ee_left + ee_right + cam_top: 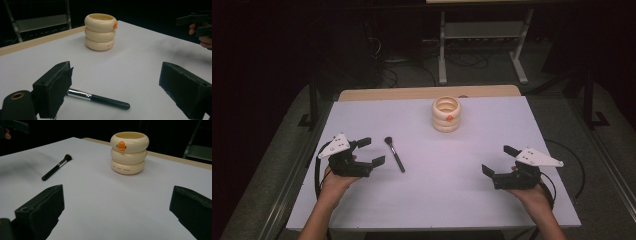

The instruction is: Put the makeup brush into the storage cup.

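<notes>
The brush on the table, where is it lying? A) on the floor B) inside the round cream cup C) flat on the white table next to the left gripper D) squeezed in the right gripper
C: the brush lies flat on the white table, just beside the open left gripper, apart from the cream cup, and the right gripper is open with nothing in it.
</notes>
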`<state>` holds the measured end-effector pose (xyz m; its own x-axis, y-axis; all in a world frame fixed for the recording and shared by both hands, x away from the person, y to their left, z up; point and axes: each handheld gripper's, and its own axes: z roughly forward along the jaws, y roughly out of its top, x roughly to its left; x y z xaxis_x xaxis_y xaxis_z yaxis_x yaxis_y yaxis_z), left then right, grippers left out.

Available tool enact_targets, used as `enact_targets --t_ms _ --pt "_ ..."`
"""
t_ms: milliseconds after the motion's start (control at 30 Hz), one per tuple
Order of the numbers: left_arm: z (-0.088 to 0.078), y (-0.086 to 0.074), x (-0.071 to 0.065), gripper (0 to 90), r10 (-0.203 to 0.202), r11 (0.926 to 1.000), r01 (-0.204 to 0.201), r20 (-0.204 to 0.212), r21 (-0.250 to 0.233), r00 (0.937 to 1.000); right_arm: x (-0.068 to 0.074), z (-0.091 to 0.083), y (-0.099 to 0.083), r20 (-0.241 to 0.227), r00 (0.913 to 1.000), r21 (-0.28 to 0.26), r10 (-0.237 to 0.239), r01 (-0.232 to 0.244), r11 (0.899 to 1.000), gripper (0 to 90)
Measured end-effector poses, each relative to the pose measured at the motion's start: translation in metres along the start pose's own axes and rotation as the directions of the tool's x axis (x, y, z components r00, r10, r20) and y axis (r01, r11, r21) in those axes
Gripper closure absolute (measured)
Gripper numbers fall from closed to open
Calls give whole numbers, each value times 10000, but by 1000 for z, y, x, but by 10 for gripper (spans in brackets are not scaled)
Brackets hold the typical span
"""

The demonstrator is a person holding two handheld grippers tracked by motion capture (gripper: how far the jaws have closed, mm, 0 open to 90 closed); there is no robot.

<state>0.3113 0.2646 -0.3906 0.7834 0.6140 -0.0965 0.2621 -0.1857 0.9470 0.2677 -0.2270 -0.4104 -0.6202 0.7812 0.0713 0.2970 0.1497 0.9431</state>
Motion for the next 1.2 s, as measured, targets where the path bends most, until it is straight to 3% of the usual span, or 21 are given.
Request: enact_targets --t_ms 733,1200 --pt "24 13 9 104 9 10000 -7 229 -64 9997 -2 -1 0 86 9999 -46 67 -66 10000 0" --pt "40 26 15 104 312 9995 -312 149 4 9994 -4 0 -1 54 9999 1 125 -125 9999 0"
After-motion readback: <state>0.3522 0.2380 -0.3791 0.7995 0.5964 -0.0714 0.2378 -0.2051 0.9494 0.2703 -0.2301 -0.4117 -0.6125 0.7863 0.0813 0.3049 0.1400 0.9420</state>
